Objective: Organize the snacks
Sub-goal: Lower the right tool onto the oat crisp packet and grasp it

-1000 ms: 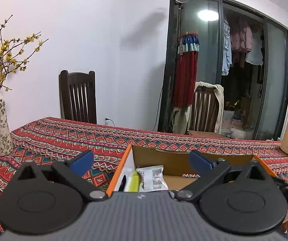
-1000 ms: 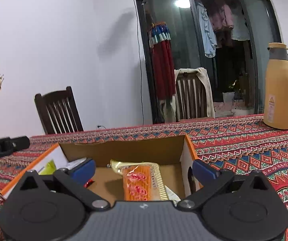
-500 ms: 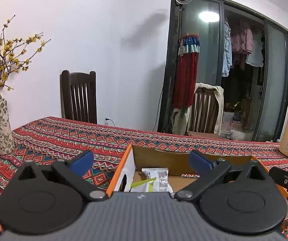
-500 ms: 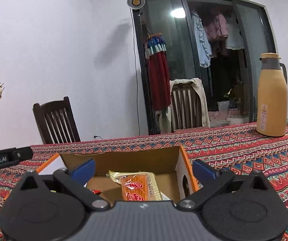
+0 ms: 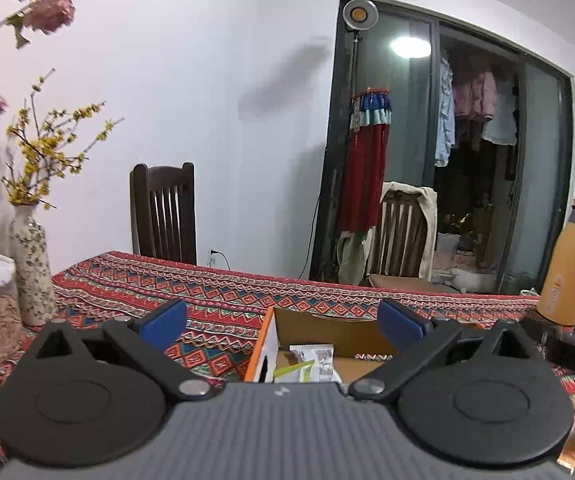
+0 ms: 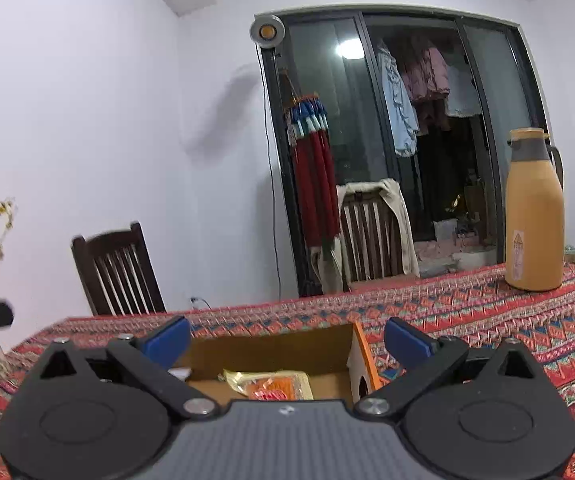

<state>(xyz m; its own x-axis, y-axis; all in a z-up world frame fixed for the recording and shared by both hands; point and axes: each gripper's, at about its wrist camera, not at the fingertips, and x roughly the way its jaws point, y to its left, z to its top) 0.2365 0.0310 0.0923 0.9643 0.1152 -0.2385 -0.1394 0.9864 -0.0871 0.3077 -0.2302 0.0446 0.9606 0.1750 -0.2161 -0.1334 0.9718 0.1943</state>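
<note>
We see both claws spread wide with nothing between their blue pads: the left claw (image 5: 283, 322) and the right claw (image 6: 287, 340) each hang above an open cardboard box (image 5: 327, 326) with orange outer sides, which sits on the desk (image 5: 215, 300) under a red patterned cloth. From the left wrist we make out a white snack packet (image 5: 315, 356) with dark print too small for us to read, beside a yellow-green wrapper (image 5: 293, 372), both at the near left of the box. From the right wrist we see instead an orange and yellow snack packet (image 6: 271, 386) lying on the box floor, its red print illegible, and a round hole in the box's right wall. A tan thermos jug (image 6: 533, 216) stands far right on the desk, bearing a small label with a triangle mark we cannot read. Only the left view shows the flowered vase (image 5: 31, 268) with yellow blossoms at the left edge clearly.
</note>
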